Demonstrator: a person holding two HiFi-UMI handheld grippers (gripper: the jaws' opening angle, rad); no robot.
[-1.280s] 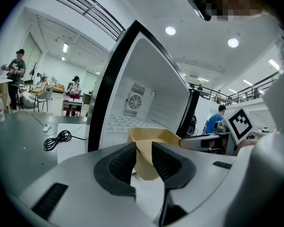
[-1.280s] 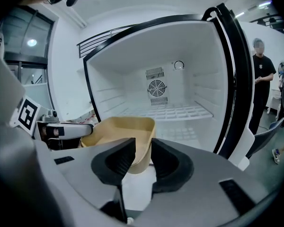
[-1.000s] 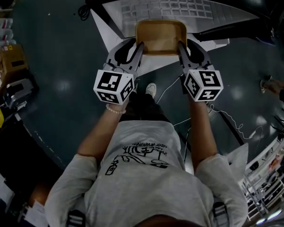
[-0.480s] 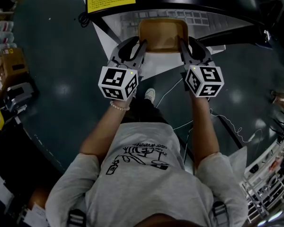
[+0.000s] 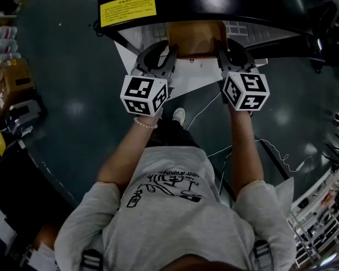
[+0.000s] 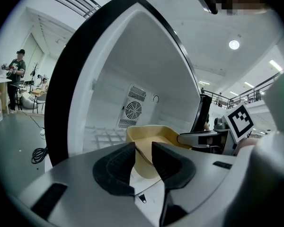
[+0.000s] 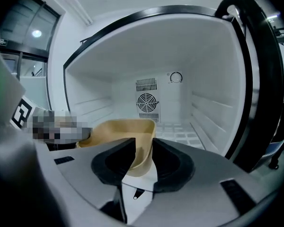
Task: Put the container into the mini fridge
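left gripper (image 5: 170, 53) and right gripper (image 5: 218, 48) pinching container (image 5: 194, 38) rims, at mini fridge (image 5: 214, 1) mouth, roomy inside

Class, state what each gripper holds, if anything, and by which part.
Both hold the tan container: the left gripper clamps its left wall, the right gripper its right wall.

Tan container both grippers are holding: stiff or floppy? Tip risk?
Probably stiff: container holds its shape, pinched only at its side walls by left gripper and right gripper. Likely light; it looks empty. Tipping seems unlikely: wide and low.
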